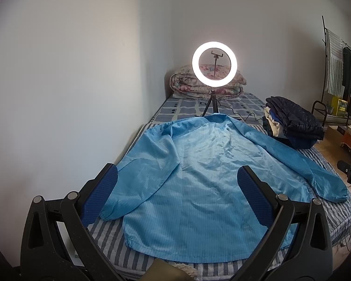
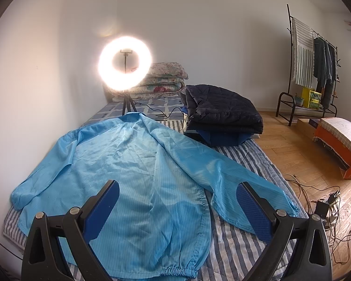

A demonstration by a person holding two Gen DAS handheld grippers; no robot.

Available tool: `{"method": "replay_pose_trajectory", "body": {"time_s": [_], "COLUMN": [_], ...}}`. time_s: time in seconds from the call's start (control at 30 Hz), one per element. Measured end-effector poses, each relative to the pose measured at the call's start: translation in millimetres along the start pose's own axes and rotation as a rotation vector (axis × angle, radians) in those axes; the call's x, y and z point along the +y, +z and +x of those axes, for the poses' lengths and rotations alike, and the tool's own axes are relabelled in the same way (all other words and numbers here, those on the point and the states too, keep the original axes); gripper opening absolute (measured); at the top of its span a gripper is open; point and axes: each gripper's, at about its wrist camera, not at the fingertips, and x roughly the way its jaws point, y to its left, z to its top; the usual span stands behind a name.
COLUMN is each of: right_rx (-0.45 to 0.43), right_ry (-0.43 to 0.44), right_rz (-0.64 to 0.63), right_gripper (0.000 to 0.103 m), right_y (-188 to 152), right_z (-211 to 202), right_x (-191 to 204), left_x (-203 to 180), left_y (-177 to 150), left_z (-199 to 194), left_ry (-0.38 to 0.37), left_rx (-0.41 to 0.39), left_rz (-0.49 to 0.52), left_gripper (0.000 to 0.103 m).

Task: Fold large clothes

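Blue pads on both sides of each view: my left tool (image 1: 177, 194) and right tool (image 2: 177, 207) are both spread wide, nothing between the fingers, hovering above the bed (image 2: 241, 245) w/o touching cloth.

Right under them lies the light-blue jacket (image 1: 199, 175), spread flat, back up I think, hem nearest me w/ an elastic gathered edge at 6 o'clock in the right view. Left sleeve runs out toward 8 o'clock, cuff near the wall-side bed edge; right sleeve (image 2: 234, 182) angles to 4 o'clock, cuff close to the floor-side edge. Collar sits far, at 12.

Handling guess: thin, shiny, pinstriped synthetic, so light, floppy, prob slippery on the pads. It'll slide and billow if pulled fast. I'd pinch at seams or doubled fabric, i.e. cuff or shoulder seam, one tool each, and fold the sleeves inward first.

Farther out at 2 o'clock: stack of folded clothes (image 2: 222, 117), dark quilted piece on top. At 12, ring light (image 1: 213, 64) on a tripod, folded floral quilt (image 1: 187, 84) behind it.
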Motion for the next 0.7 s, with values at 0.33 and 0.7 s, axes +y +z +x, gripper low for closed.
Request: {"method": "replay_pose_trajectory", "body": {"time_s": [0.33, 0.7], "right_rx": [-0.001, -0.001], "right_ry": [-0.001, 0.002], "right_rz": [0.0, -0.002], "right_gripper": [0.101, 0.101], "right_y": [0.5, 0.5], "right_z": [-0.3, 0.4], "right_x": [0.4, 2.3], "left_x": [1.7, 2.3], "left_y": [1.1, 1.3], "left_z": [0.5, 0.2], "left_ry": [0.004, 0.003], "left_rx": [-0.008, -0.009], "left_rz": [0.0, 0.001], "left_gripper": [0.103, 0.103]}}
